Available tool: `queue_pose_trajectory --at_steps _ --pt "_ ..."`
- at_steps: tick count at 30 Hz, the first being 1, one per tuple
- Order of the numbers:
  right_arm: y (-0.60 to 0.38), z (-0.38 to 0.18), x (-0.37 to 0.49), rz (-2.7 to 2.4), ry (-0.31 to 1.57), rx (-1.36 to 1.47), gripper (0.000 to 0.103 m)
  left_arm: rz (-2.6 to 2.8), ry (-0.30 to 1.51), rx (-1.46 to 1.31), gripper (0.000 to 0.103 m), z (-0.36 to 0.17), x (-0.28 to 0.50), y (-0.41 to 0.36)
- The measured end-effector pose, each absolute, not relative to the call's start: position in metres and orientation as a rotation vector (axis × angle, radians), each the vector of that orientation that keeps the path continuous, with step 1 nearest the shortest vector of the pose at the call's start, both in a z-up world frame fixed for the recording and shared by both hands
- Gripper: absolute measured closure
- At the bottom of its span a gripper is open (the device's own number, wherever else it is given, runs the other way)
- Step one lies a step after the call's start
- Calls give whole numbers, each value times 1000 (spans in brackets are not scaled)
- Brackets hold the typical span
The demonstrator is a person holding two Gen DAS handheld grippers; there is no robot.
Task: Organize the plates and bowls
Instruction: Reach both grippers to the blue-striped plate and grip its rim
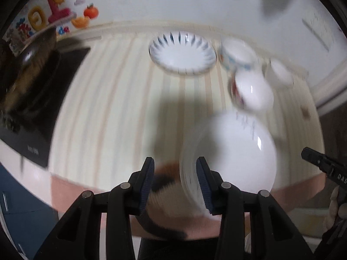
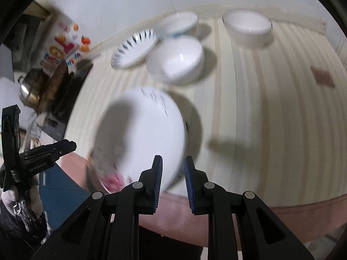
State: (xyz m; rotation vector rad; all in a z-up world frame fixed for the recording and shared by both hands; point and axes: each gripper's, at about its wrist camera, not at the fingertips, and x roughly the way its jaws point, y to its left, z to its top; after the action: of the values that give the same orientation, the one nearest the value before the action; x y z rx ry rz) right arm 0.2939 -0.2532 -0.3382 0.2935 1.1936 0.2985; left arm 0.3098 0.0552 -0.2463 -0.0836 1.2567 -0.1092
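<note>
A large white plate point(image 1: 236, 151) point(image 2: 143, 138) lies near the table's front edge. My left gripper point(image 1: 175, 173) is open, its jaws either side of the plate's left rim. My right gripper point(image 2: 172, 173) is open, its jaws either side of the plate's right rim. A blue-patterned plate point(image 1: 182, 53) point(image 2: 134, 49) lies at the back. A white bowl point(image 1: 251, 91) point(image 2: 176, 60) stands beyond the large plate, a patterned bowl point(image 1: 236, 54) point(image 2: 177, 25) behind it, and another white bowl point(image 1: 280, 71) point(image 2: 247, 29) to the right. Both views are motion-blurred.
The table has a cream striped cloth point(image 2: 271, 108). A black induction hob point(image 1: 49, 99) with a metal pot point(image 2: 32, 88) stands at the left. A small brown patch point(image 2: 323, 77) lies on the cloth at right. The left gripper also shows in the right wrist view point(image 2: 43, 156).
</note>
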Motion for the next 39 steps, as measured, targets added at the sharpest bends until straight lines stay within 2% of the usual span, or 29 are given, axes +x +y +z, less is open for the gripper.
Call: queue_pose_trajectory --at_steps 2,3,4,9,13,18,24,27,30,32,34,39 --pt "-244 -315 318 302 1178 318 68 -111 1249 -95 65 -236 342 64" --pt "-238 -304 334 298 1169 345 55 -108 1246 -90 65 -232 364 70" --pt "-233 -297 349 295 1158 377 48 -105 1245 -83 65 -232 380 74" --pt "-205 -305 440 225 1176 536 47 -104 1312 -35 65 -258 480 91" --pt "-182 -344 501 119 1257 572 47 -112 1348 13 65 -287 538 94" --pt "-158 -386 535 46 1308 577 47 -167 1395 79 65 -326 595 81" --pt "-146 -409 561 18 1315 581 48 -217 1480 115 65 -372 634 69" --pt "-146 -418 571 19 1333 569 50 -255 1489 109 63 -382 641 65" --pt "-141 -422 580 -4 1346 520 53 -297 1476 113 65 -383 645 59" --pt "-138 -427 585 -14 1366 484 63 -319 1465 122 67 -383 645 55" --pt "-136 -432 591 -13 1390 460 78 -331 1453 131 70 -384 644 51" --pt "-138 -440 597 -20 1409 478 83 -328 1449 117 76 -385 638 54"
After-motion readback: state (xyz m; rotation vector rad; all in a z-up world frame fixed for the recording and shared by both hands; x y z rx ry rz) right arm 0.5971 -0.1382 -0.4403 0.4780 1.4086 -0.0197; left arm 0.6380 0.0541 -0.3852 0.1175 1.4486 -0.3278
